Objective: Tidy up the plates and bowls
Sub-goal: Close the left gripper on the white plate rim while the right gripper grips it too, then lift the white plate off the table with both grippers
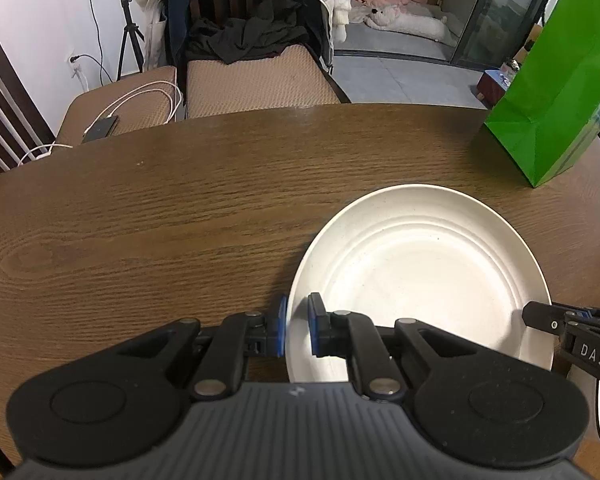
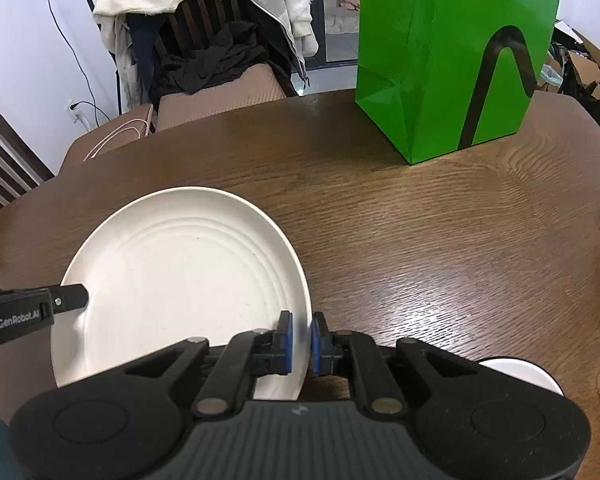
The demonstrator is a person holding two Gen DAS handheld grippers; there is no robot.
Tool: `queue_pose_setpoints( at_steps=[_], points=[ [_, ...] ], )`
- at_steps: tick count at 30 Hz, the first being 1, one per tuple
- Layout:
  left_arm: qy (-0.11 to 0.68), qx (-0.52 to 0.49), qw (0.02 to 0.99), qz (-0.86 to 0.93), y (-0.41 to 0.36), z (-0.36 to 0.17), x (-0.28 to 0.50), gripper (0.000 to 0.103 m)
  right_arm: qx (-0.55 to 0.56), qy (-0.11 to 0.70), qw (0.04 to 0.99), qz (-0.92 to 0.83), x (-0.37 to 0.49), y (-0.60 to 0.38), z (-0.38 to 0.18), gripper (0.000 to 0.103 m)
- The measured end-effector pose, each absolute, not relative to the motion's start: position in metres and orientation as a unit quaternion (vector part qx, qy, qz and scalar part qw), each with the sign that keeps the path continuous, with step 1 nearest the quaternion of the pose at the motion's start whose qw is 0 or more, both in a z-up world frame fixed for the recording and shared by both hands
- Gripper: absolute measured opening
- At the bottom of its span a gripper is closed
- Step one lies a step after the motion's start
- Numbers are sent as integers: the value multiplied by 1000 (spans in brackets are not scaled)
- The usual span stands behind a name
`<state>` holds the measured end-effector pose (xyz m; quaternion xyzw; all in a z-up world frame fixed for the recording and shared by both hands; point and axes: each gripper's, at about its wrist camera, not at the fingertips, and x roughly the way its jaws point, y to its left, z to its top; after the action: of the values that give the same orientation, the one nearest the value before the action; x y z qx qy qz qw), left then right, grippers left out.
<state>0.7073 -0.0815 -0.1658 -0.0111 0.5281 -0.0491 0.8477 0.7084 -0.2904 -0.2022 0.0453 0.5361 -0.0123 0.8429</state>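
white plate (image 1: 420,272) between both: left tool (image 1: 297,330) and right tool (image 2: 300,342) clamp opposite rims.

plates: one white plate (image 1: 416,272)
green paper bags: one (image 2: 452,52)
grippers: two, left gripper (image 1: 297,330) and right gripper (image 2: 301,342)
chairs: two
phones: one (image 1: 100,128)

We look steeply down from close above the counter (image 1: 140,208) through both wrist cameras, facing its far edge; both views share the white plate (image 1: 420,272), the chairs and the green bag (image 2: 440,60).
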Motion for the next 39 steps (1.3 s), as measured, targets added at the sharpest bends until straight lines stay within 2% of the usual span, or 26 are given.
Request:
queue_pose_setpoints(
  at_steps=[17,39],
  points=[
    [495,-18,867,-48,-71,-108,685,12,45,510,859,-8,685,-283,-150,9],
    [458,-28,888,-33,-43,-48,609,12,47,483,874,15,621,-257,-94,9]
  ],
)
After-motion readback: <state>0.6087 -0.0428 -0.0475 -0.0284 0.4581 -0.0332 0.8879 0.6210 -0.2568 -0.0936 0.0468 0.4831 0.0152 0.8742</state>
